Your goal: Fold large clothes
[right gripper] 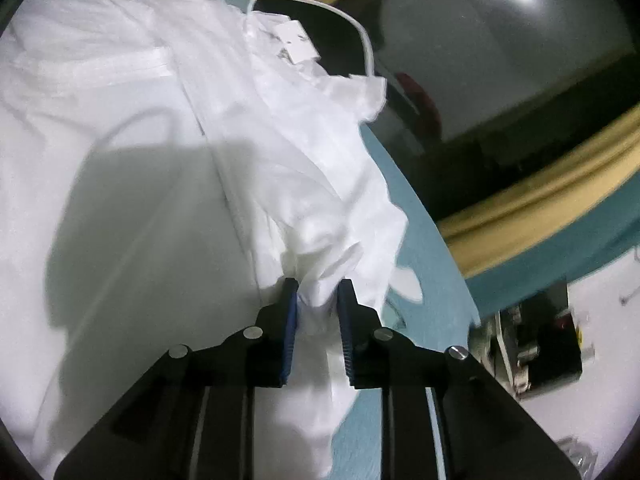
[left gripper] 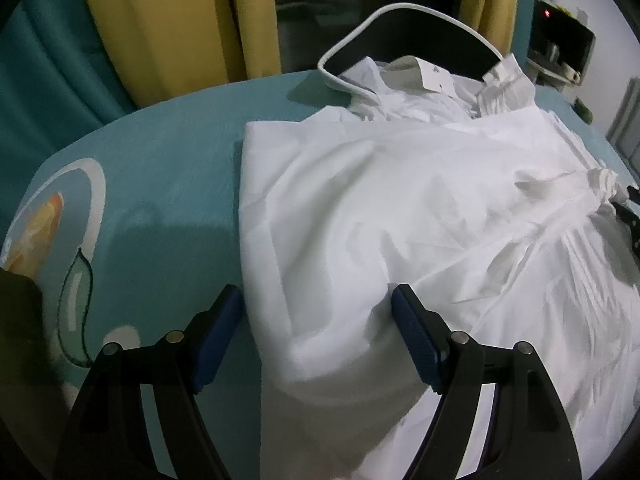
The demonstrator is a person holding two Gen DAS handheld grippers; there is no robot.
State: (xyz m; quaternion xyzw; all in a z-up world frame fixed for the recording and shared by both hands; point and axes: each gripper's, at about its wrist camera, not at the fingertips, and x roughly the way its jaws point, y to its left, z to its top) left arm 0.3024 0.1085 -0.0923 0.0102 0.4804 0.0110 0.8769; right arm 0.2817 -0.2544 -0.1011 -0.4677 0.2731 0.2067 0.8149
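I see the white shirt (left gripper: 400, 208) spread over my teal tablecloth (left gripper: 168, 184), its collar up against a dark chair back (left gripper: 404, 36). My left gripper (left gripper: 316, 300) stands spread wide, straddling the folded left edge. My right gripper (right gripper: 318, 292) looks clamped on a bunch of fabric at the right edge, though blur softens it.
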